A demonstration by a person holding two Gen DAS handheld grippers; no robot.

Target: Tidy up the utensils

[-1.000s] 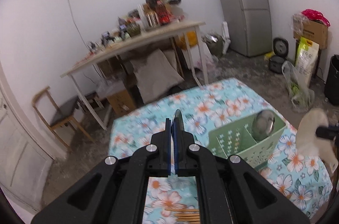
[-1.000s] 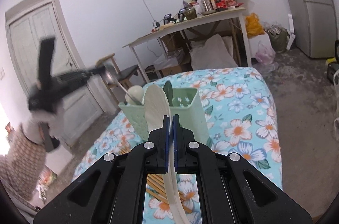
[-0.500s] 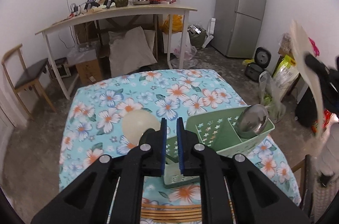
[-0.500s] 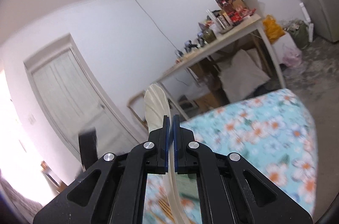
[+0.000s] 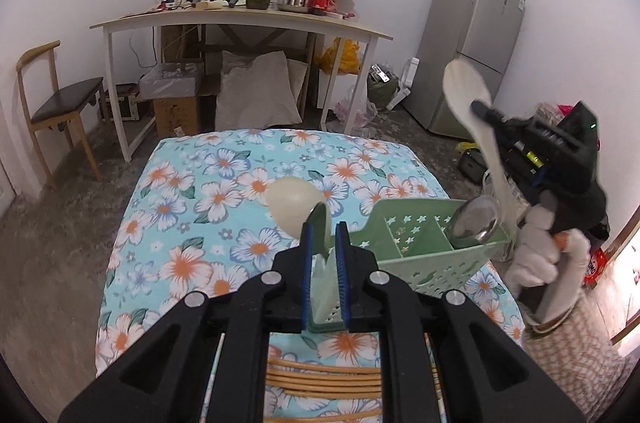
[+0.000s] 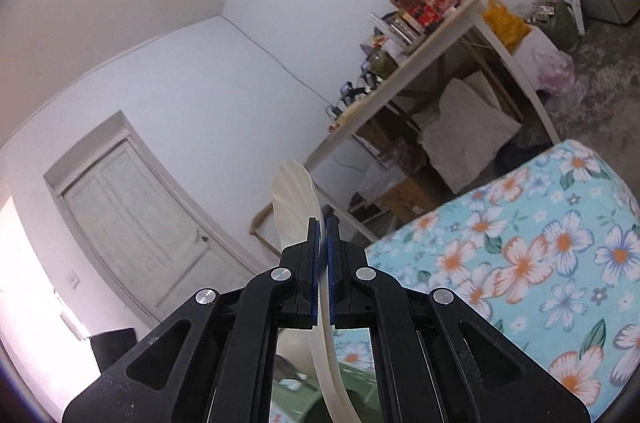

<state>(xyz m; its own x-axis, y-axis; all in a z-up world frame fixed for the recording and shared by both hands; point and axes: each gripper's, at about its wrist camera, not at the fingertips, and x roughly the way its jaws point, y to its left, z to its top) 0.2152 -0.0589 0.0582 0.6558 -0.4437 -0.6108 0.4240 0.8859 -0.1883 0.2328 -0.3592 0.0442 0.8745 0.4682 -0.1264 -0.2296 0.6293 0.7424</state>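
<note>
Room: you face a white-walled room with a cluttered desk [image 5: 240,23], a wooden chair [image 5: 52,103] and a grey refrigerator [image 5: 476,47].
Work surface: your table carries a blue floral tablecloth [image 5: 192,207].
Caddy: a green divided utensil caddy [image 5: 432,251] lies tipped on the cloth, right of centre.
Caddy contents: a metal ladle [image 5: 476,221] rests with its bowl in the right-hand compartment.
Left gripper [image 5: 325,247]: your jaws stand slightly apart. A pale green utensil [image 5: 320,223] sits between them; the pads do not appear to press it.
Cream spoon bowl [image 5: 292,201]: it shows just beyond your left fingertips, over the cloth.
Right gripper [image 6: 323,243]: your jaws are clenched on the handle of a cream rice paddle [image 6: 294,207].
Paddle position: you hold it raised, blade up, right of the caddy and clear of it.
Right hand [image 5: 540,251]: it wears a white glove around the grip.
Chopsticks [image 5: 320,381]: a bundle lies on the cloth below your left gripper.
</note>
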